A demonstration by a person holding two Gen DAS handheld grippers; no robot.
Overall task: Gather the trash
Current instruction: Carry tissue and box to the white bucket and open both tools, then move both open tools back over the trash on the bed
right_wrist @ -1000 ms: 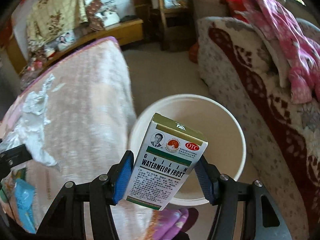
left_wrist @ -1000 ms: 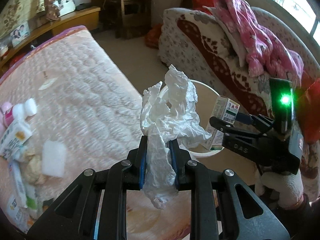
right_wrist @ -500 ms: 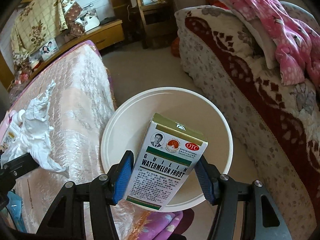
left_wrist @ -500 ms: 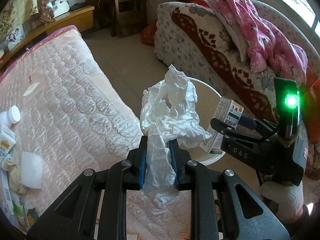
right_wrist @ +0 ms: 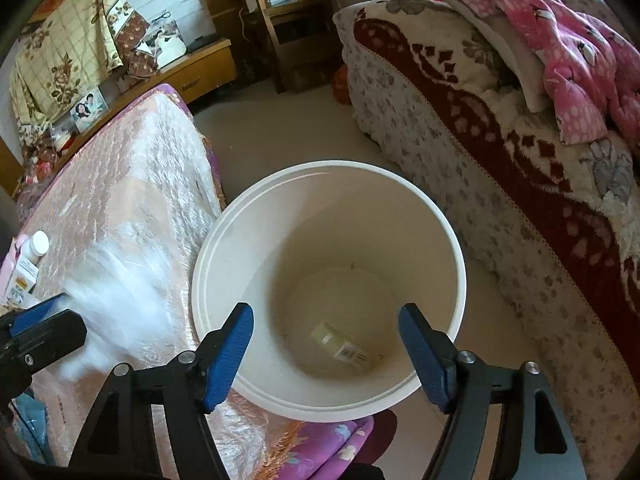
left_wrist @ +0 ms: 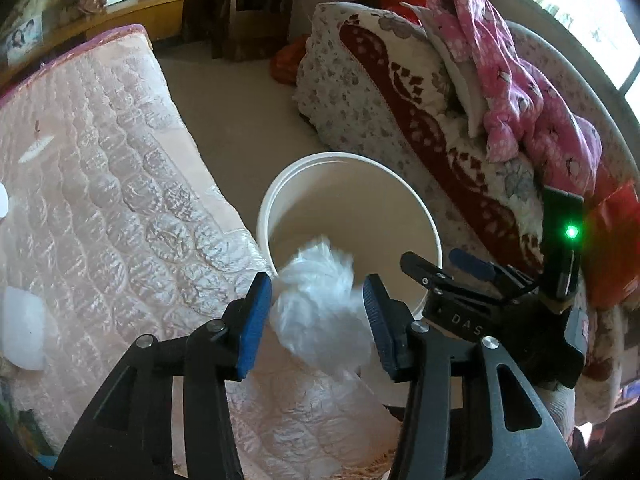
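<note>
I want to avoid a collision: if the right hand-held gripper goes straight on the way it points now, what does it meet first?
Probably nothing before the white bucket: the open right hand-held gripper points into its mouth, and the line seems to end at the bottom near the small box. Depth is unclear.

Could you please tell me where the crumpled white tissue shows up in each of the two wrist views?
Left wrist: crumpled white tissue, blurred, low centre between the open fingers, at the white bucket near rim.
Right wrist: tissue at lower left, over the bed, left of the bucket.
Shared landmark: the bucket.
</note>
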